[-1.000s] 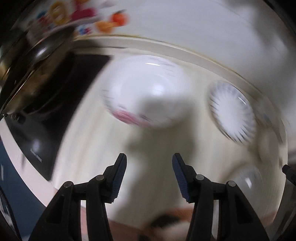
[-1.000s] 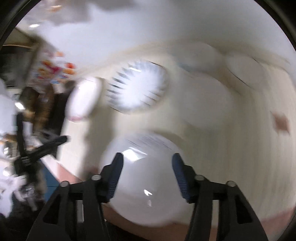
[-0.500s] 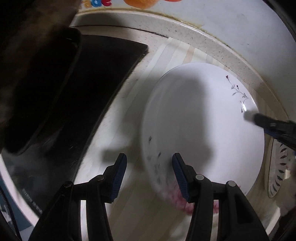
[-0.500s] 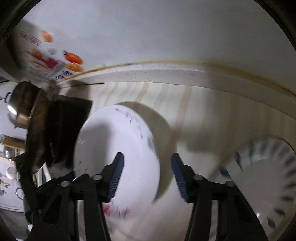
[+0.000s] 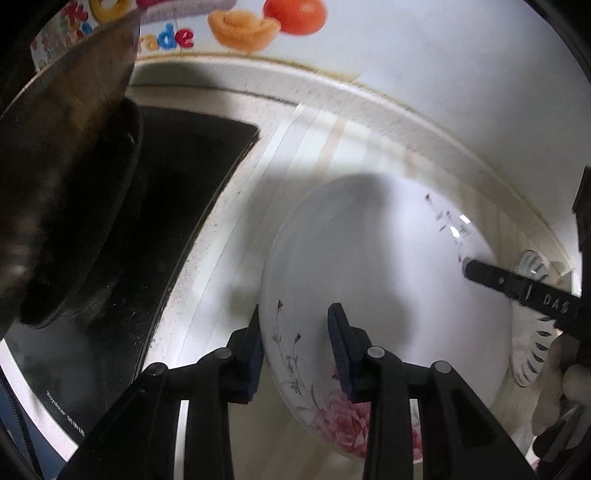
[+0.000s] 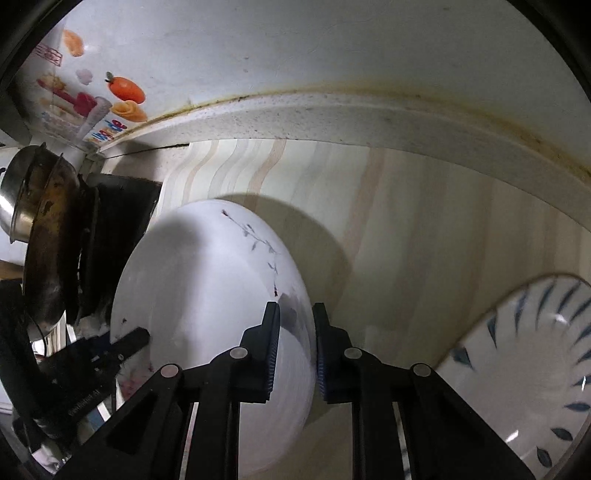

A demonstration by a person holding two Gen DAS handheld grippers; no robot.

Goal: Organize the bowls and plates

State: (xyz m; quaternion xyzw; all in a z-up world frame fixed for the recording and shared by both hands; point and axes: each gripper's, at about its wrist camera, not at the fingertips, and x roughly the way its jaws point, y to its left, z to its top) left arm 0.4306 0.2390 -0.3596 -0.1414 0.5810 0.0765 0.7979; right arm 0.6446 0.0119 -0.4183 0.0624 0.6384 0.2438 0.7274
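Left gripper (image 5: 295,343) straddling near rim of floral plate (image 5: 369,280), one finger outside the rim, one over the plate face; jaws apart, contact not clear, so cannot tell if clamped. Right gripper (image 6: 293,339) narrowed onto opposite rim of same plate (image 6: 207,288), rim between pads, holding it. Plate on striped desk (image 6: 424,229), nothing in it; pink rose and thin sprigs printed on it. Just beyond it on right, blue-leaf bowl (image 6: 532,362), nothing inside. Count: one plate, one bowl, two grippers. Left of the plate, black cooktop (image 5: 173,206) with dark pan (image 5: 55,184) on it. Farthest, wall poster (image 5: 236,22) with fruit pictures, letters "rade" readable.
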